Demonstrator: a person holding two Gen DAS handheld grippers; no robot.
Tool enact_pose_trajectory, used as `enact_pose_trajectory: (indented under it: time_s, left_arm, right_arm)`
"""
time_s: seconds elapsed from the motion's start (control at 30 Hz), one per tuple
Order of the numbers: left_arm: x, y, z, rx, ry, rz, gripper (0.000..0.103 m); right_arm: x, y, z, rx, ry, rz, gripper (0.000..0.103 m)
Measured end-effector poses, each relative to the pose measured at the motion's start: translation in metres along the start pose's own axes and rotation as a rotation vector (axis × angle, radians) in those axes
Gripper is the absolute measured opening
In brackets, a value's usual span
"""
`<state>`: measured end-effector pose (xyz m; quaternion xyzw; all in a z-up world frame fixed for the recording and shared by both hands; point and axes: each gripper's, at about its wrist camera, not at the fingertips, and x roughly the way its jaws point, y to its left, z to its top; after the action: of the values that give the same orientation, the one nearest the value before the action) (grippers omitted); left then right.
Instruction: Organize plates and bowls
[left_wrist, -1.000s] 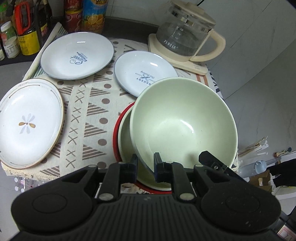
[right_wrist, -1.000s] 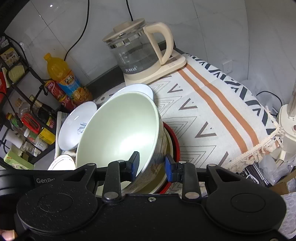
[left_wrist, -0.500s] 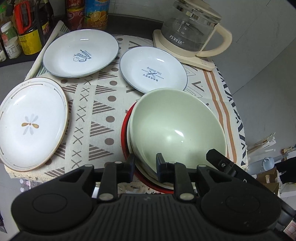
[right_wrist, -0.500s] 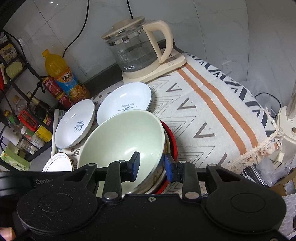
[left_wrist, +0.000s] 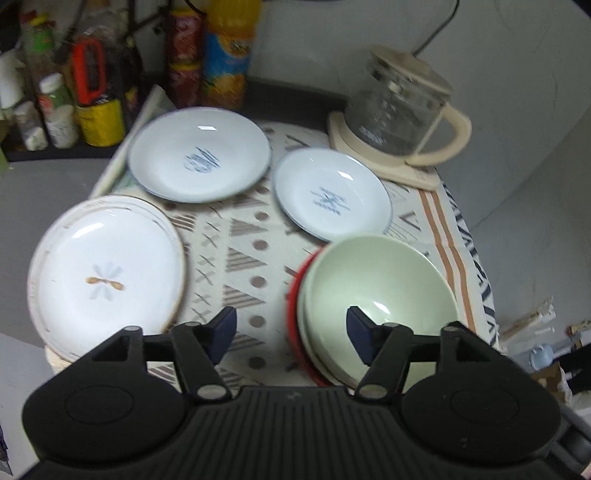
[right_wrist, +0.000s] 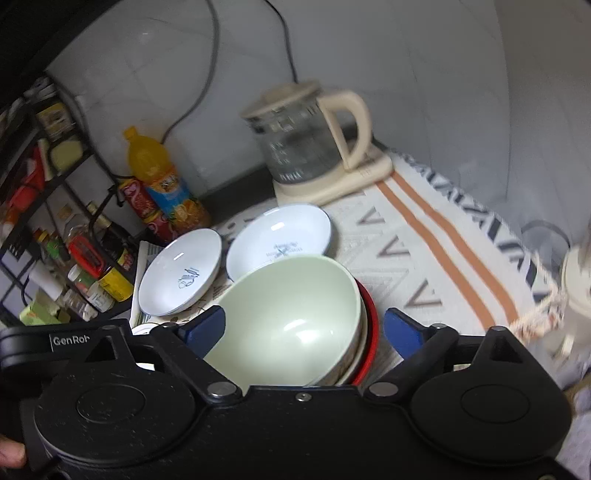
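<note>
The green bowl (left_wrist: 376, 291) sits mouth up, nested on a stack inside a red dish (left_wrist: 295, 314) near the table's (left_wrist: 236, 258) front right edge. Both the left gripper (left_wrist: 291, 332) and right gripper (right_wrist: 301, 328) are opening wide, pads clear of the rim. The lower bowls show only as rims. Only the left view shows the flower plate (left_wrist: 105, 266) whole, at the front left corner; print on the two blue-marked plates (left_wrist: 199, 158) (left_wrist: 332, 195) is blurred
</note>
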<state>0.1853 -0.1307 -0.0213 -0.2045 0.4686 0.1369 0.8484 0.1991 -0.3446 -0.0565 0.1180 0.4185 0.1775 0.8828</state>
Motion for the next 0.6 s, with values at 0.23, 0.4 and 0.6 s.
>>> enact_pose_trajectory:
  time_s: [0.23, 0.4, 0.6]
  left_arm:
    - [-0.021, 0.029, -0.008, -0.073, -0.059, 0.023, 0.075]
    - [-0.041, 0.049, -0.018, -0.119, -0.122, 0.054, 0.082]
    - [-0.051, 0.064, -0.024, -0.161, -0.144, 0.072, 0.082]
  right_arm:
    - [-0.007, 0.013, -0.008, 0.001, 0.019, 0.048, 0.097]
    - [-0.015, 0.030, -0.015, -0.063, 0.009, 0.082, 0.097]
    - [-0.019, 0.043, -0.018, -0.137, 0.002, 0.093, 0.097]
